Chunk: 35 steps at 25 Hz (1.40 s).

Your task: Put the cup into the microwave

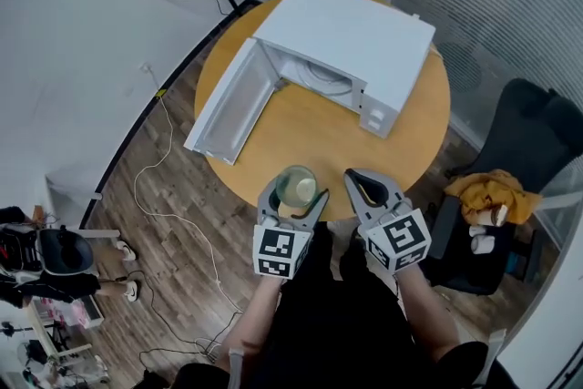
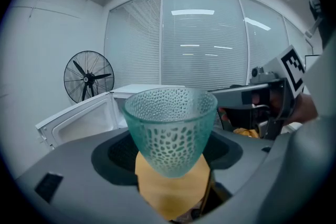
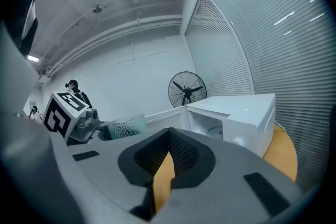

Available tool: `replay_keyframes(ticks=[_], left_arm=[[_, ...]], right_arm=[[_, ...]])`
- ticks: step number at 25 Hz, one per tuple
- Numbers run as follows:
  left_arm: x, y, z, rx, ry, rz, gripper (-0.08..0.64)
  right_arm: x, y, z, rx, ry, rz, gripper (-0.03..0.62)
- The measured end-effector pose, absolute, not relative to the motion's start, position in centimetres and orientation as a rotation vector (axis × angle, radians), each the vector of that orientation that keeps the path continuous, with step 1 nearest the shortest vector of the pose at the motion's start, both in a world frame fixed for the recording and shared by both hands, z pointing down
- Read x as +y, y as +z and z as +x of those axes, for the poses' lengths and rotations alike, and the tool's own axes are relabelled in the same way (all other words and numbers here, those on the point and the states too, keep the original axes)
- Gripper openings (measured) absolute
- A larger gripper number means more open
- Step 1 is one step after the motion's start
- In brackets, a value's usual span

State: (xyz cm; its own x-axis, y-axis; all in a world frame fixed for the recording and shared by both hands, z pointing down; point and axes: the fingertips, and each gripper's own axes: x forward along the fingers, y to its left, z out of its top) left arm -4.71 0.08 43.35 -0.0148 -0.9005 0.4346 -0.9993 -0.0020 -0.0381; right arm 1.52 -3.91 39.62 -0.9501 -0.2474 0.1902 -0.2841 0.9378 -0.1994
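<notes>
Grip confirmed: left gripper was clamped on the glass cup at the near edge of the round table, well apart from the microwave. Its door stood open. Right gripper was closed, empty. Carrying and placing inside remained.

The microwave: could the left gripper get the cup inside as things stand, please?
Probably yes: the microwave has its door wide open, and only bare table lies between it and the left gripper, shut on the cup.
</notes>
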Motion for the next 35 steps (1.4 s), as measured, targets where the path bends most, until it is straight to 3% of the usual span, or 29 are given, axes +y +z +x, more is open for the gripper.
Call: replay_keyframes(ticks=[35], left_arm=[[-19.7, 51.8, -17.0, -1.652, 0.59, 2.343, 0.351]], right_arm=[[-11.6, 42.9, -7.4, -2.679, 0.364, 0.923, 0.008]])
